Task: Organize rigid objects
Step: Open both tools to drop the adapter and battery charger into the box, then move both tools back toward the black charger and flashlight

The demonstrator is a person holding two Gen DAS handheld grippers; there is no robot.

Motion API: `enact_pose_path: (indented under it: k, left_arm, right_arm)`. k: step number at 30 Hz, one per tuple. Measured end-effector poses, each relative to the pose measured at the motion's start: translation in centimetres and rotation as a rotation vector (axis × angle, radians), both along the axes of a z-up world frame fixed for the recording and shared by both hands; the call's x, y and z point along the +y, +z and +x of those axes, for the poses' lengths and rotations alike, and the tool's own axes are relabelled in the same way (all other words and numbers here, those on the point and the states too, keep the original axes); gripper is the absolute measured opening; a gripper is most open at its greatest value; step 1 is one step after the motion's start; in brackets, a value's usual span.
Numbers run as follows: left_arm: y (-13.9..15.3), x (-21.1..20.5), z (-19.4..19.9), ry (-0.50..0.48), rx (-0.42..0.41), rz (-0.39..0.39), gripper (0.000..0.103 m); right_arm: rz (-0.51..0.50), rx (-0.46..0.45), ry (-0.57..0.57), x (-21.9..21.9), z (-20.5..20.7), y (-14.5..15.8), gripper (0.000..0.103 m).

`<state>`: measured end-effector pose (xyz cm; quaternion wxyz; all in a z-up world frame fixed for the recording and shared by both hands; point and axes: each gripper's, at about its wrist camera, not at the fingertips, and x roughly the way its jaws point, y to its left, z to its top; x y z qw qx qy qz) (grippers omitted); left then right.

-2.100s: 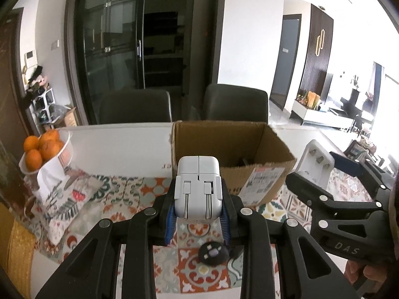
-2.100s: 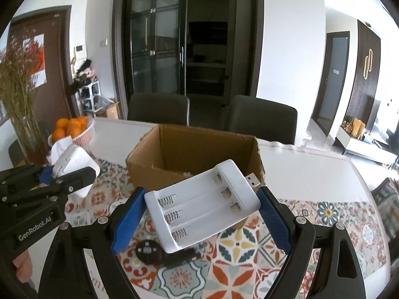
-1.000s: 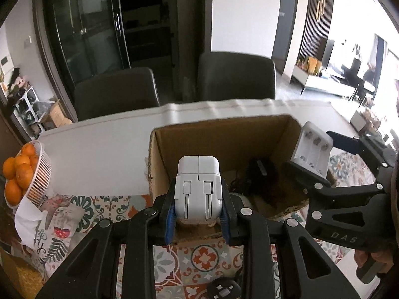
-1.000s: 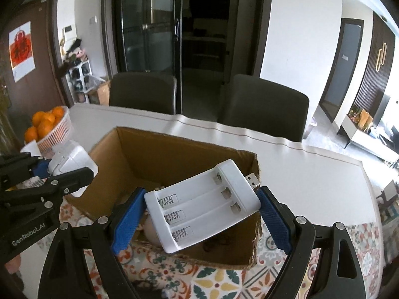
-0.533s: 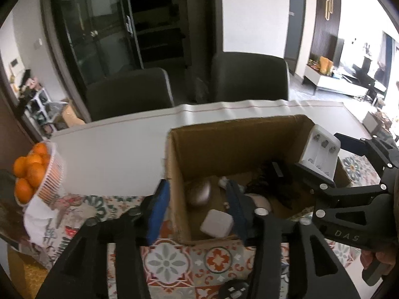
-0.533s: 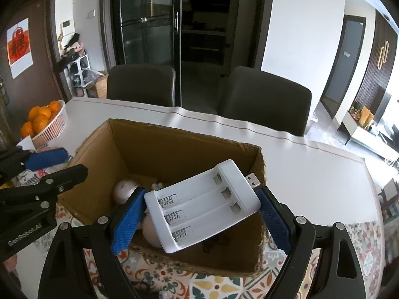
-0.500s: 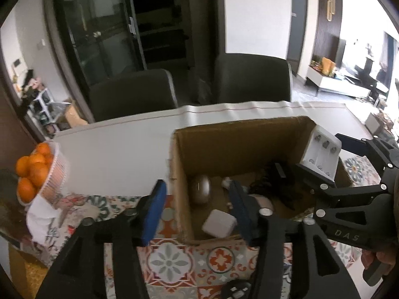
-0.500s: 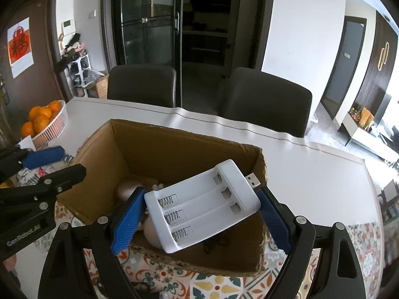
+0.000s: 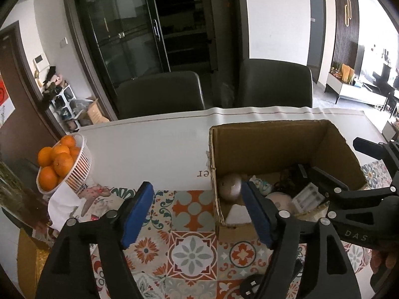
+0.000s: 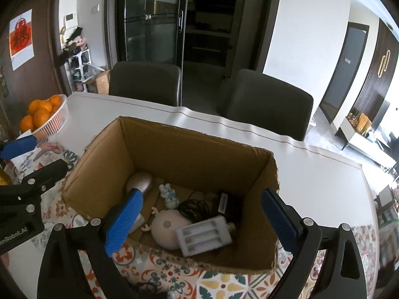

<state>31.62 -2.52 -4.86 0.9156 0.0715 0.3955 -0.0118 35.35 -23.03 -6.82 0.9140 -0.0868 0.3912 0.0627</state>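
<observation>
The left gripper (image 9: 197, 214) is hovering with its blue-padded fingers (image 9: 136, 214) spread wide and nothing between them, its black frame filling the lower part of its own wrist view. The right gripper (image 10: 199, 221) is likewise gaping, its blue pads (image 10: 124, 224) standing well apart and empty. Each tool is showing in the other's camera: the right gripper's black arms are reaching in from the right edge, and the left gripper's are coming in from the left edge, one blue pad showing.
</observation>
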Motion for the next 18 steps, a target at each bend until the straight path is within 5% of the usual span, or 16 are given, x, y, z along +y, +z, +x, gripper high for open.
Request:
enact_pose_path:
  k: [10,18]
  left_arm:
    - [1.7,-0.1,-4.0,-0.008,-0.065,-0.012,0.092]
    - [2.0,-0.7,-8.0,-0.040,-0.102,0.003,0.092]
  right_arm:
    - [0.015,-0.075,-0.034,-0.6,-4.4,2.2,0.096]
    - [0.070,-0.075,-0.070,-1.4,-8.3,2.3,0.096]
